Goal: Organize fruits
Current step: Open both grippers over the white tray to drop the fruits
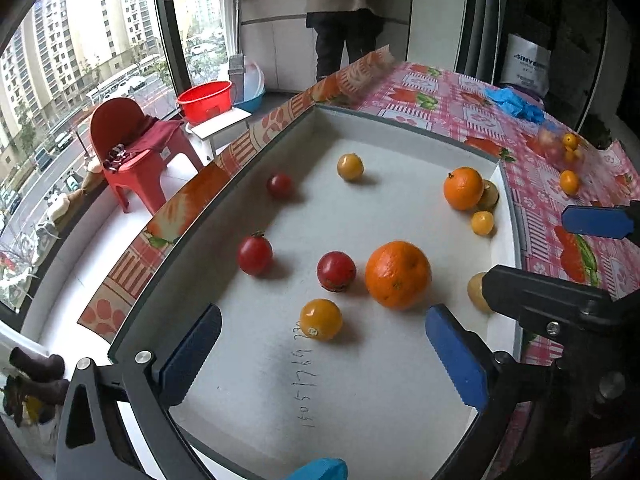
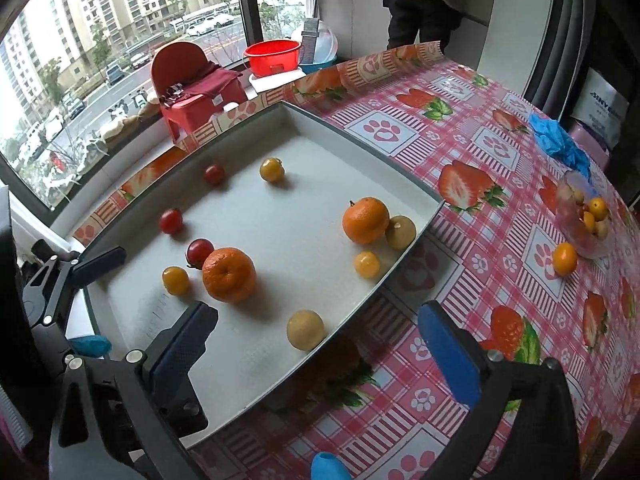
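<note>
Blue-padded jaws of the left gripper (image 1: 320, 364) are held spread wide and empty at the bottom of the frame, over the white tray (image 1: 400, 128). Likewise spread and empty, the right gripper (image 2: 316, 352) straddles the tray's near edge. Just beyond lies a yellow tomato (image 1: 321, 319), then a large orange (image 1: 398, 274) and red tomatoes (image 1: 336, 271). A placing step seems finished; more fruit in the bag (image 2: 586, 220) at right must be fetched next.

Contents of white tray (image 2: 304, 120): two oranges (image 2: 229, 275) (image 2: 365, 220); three red tomatoes (image 2: 199, 252) (image 2: 171, 221) (image 2: 214, 173); three yellow tomatoes (image 2: 175, 280) (image 2: 367, 264) (image 2: 271, 169); two tan round fruits (image 2: 305, 329) (image 2: 400, 232). On table (image 2: 460, 152): one loose small orange fruit (image 2: 565, 258); one clear bowl (image 2: 576, 216) of small fruits, number indistinct.
</note>
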Motion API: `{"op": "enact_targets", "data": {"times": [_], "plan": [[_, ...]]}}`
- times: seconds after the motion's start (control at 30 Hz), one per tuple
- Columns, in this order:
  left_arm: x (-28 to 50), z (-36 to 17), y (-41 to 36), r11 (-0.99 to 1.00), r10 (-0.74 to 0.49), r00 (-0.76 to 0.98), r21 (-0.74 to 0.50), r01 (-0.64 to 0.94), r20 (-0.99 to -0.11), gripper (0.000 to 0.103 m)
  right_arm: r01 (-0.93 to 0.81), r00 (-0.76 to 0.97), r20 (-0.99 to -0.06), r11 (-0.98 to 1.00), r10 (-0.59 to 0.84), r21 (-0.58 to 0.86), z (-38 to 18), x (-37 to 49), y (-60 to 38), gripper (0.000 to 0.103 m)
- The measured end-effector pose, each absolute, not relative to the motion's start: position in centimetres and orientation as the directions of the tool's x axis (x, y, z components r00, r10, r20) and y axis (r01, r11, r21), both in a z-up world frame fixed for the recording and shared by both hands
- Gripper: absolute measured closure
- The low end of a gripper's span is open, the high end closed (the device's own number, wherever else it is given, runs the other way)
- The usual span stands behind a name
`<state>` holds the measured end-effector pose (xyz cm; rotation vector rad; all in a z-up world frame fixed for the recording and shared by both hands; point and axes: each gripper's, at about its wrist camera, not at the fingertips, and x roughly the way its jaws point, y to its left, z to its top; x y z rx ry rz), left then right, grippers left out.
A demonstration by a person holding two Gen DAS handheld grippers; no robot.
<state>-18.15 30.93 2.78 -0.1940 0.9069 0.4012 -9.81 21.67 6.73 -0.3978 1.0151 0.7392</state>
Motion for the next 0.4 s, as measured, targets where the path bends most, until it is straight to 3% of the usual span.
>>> {"op": "enact_targets", "data": {"times": [0.4], "plan": [[-18.11, 3.2, 30.4, 0.915, 0.256, 0.559, 0.011, -0.403, -0.789, 0.0, -0.727, 0.326, -0.865, 0.686, 0.381, 0.028, 7.25, -9.98, 21.36, 0.0]]}}
